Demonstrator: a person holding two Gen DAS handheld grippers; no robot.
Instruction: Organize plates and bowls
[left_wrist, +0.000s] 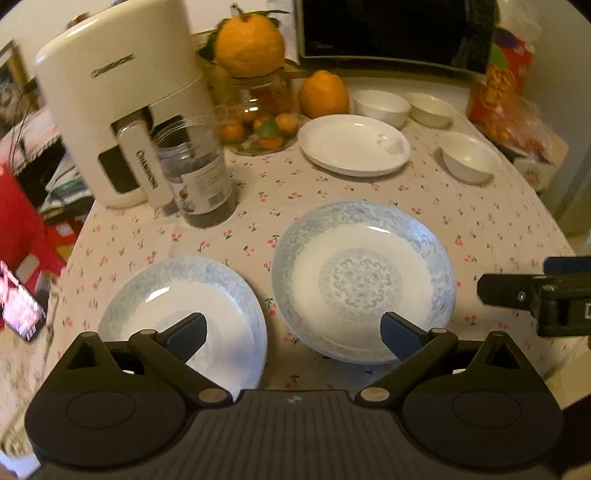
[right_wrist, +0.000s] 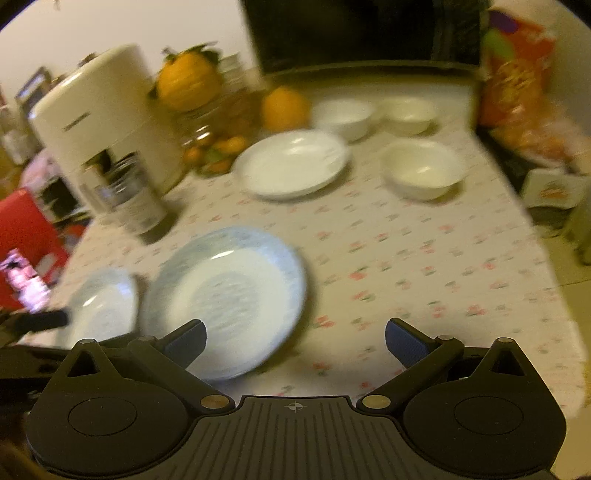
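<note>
Two blue-patterned plates lie at the table's near side: a larger one (left_wrist: 364, 282) (right_wrist: 225, 299) and a smaller one (left_wrist: 184, 314) (right_wrist: 105, 302) to its left. Behind them is a plain white plate (left_wrist: 354, 144) (right_wrist: 293, 164). Three white bowls stand at the back right (left_wrist: 380, 107) (left_wrist: 430, 109) (left_wrist: 467, 157); the nearest also shows in the right wrist view (right_wrist: 423, 170). My left gripper (left_wrist: 293, 334) is open and empty above the gap between the blue plates. My right gripper (right_wrist: 295, 341) is open and empty, right of the larger blue plate; this view is blurred.
A white appliance (left_wrist: 118, 110), a clear jar (left_wrist: 199, 173), a glass jar topped with an orange (left_wrist: 251, 40), a second orange (left_wrist: 323, 94) and small tangerines (left_wrist: 258, 129) crowd the back left. A microwave (left_wrist: 388, 29) and red bags (left_wrist: 506, 85) stand behind.
</note>
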